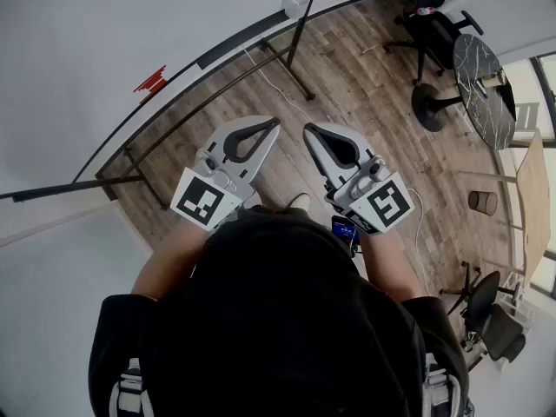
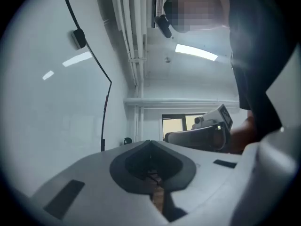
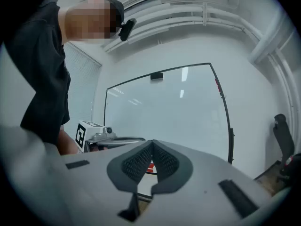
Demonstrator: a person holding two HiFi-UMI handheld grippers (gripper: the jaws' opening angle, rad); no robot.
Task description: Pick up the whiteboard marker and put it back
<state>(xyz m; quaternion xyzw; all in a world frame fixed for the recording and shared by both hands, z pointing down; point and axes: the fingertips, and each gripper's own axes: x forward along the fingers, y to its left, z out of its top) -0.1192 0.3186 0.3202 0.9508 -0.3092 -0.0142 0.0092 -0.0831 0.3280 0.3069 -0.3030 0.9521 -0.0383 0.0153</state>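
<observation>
Facing the whiteboard, we see a small red thing at its lower edge; whether it is the marker we cannot tell. Our left gripper and right gripper hang side by side over the wooden floor, each with jaws pressed together on nothing.

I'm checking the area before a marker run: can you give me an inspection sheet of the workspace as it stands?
Surface: wooden floor; whiteboard ahead on a stand.
Job's things: marker not made out; small red item at the whiteboard, kind unclear.
Clutter: bin on the floor.
Grippers: left gripper and right gripper level, fingers together, nothing between them.
Cables: white cable on the floor by the stand.
Surroundings: round dark table, office chair.
</observation>
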